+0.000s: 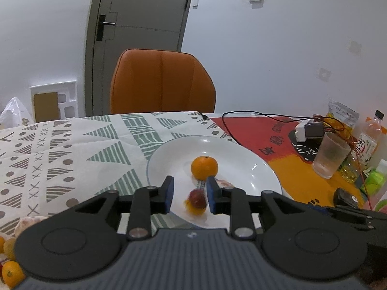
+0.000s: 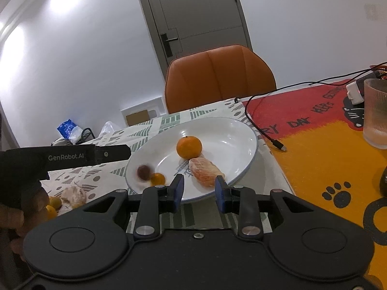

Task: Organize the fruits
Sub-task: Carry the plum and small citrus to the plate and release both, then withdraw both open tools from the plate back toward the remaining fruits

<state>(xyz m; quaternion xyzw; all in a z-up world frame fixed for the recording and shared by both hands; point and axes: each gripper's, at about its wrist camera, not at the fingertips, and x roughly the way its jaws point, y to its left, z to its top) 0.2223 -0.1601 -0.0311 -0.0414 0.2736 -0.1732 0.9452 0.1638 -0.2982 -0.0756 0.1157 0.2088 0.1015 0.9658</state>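
Fruits lie on the white plate [image 2: 241, 130]: a whole mandarin [image 2: 189, 147] sits near the middle, a peeled mandarin [image 2: 205, 171] lies just in front of it, touching it, and a small dark red fruit [image 2: 144, 172] and a small orange one [image 2: 157, 178], both blurred, lie side by side at the plate's near left rim. More small orange fruits [image 2: 52, 205] and another peeled mandarin [image 2: 73, 194] lie on the patterned tablecloth [image 1: 60, 149] to the left of the plate.

The left gripper [image 1: 189, 194] hangs over the plate's near edge with its blue pads apart; the blurred red and orange fruits show in the gap, and no pad presses on them. The right gripper [image 2: 199, 188] hangs at the near rim with its jaws apart, the peeled mandarin beyond the tips, not gripped.

A black cable [image 2: 266, 130] runs past the plate onto the red and yellow mat [image 2: 326, 149], where a ribbed glass [image 2: 376, 113] stands. An orange chair [image 2: 217, 77] stands behind the table.
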